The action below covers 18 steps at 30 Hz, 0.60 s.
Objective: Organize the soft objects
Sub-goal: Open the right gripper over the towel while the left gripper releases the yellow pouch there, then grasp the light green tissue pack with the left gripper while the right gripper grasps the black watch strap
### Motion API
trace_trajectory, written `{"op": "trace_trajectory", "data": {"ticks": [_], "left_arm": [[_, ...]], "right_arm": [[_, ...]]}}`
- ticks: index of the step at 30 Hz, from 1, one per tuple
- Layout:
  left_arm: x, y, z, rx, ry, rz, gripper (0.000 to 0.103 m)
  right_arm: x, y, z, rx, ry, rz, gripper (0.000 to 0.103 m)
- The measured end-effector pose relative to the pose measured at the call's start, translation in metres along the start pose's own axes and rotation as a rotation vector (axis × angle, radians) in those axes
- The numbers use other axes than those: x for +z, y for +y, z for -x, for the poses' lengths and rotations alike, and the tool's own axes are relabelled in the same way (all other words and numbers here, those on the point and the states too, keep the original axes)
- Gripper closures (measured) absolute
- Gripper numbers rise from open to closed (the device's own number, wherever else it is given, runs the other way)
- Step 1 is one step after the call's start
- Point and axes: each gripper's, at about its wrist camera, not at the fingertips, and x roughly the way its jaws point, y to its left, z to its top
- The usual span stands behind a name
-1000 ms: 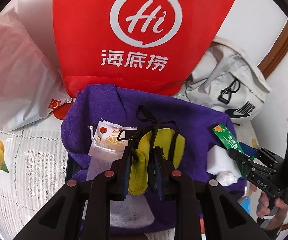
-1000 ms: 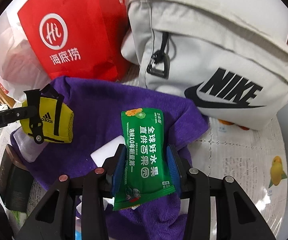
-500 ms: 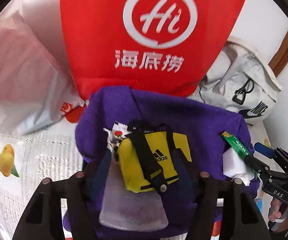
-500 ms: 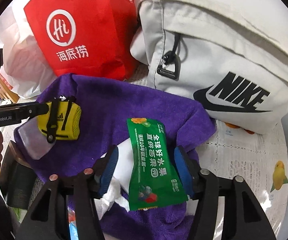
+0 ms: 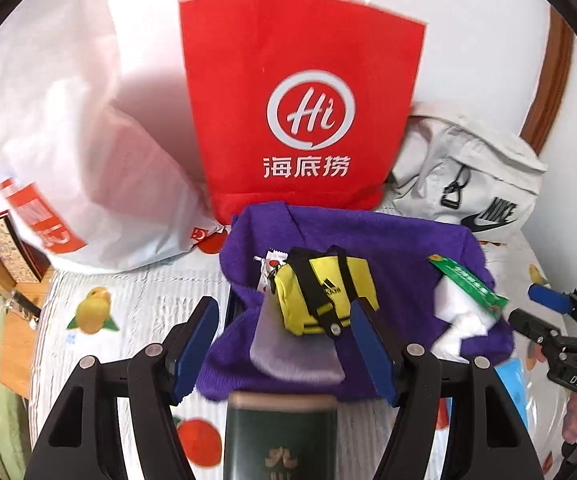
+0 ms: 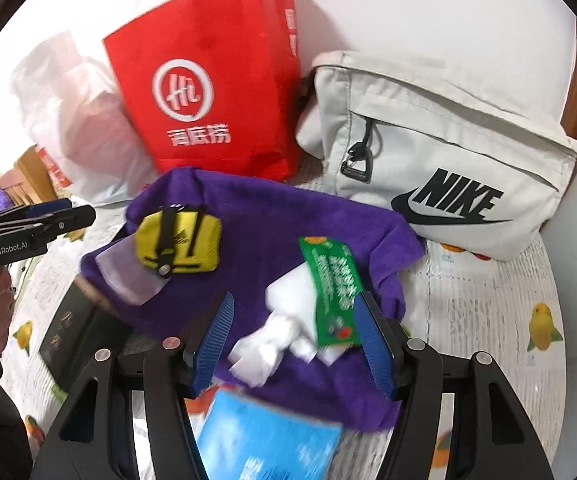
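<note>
Purple cloth [image 5: 388, 240] is spread just ahead of both tools and carries all the soft things. The left hand-held gripper [image 5: 282, 344] stands wide with nothing between its blue pads; the yellow pouch [image 5: 328, 292] lies just beyond its fingertips, between them in line, resting partly on a pale translucent packet [image 5: 292, 356]. The pouch bears a black Adidas mark and black straps, and its long axis runs across the view, slightly tilted, with the key-ring end toward the left.

The right hand-held gripper [image 6: 292, 344] is also wide and holds nothing. The green sachet [image 6: 332, 292] lies against the inner side of its right finger, on white tissue [image 6: 284, 320]. Its long axis runs roughly away from the tool, top end leaning left; the print on it is too blurred to read.

Behind the cloth stands a red paper bag [image 5: 300, 108] printed "Hi" and 海底捞, with a grey bag [image 6: 448, 152] marked NIKE to its right. Nearest the left tool lies a dark green box [image 5: 280, 436]; nearest the right one, a blurred blue packet [image 6: 264, 436]. The far tool's body reads "GenRobot.AI".
</note>
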Motion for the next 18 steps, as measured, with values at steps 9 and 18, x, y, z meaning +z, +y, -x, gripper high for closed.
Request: {"op": "trace_trajectory", "data": {"ticks": [9,18], "left_arm": [[-0.051,0.005,0.059,-0.021,-0.038,-0.003,0.037],[-0.119,0.026,0.085,-0.068,0.019,0.053,0.037]], "right_arm": [[-0.05,0.029,0.05,0.0,-0.02,-0.001,0.041],[-0.107,0.042,0.088,0.036,-0.021,-0.048,0.041]]}}
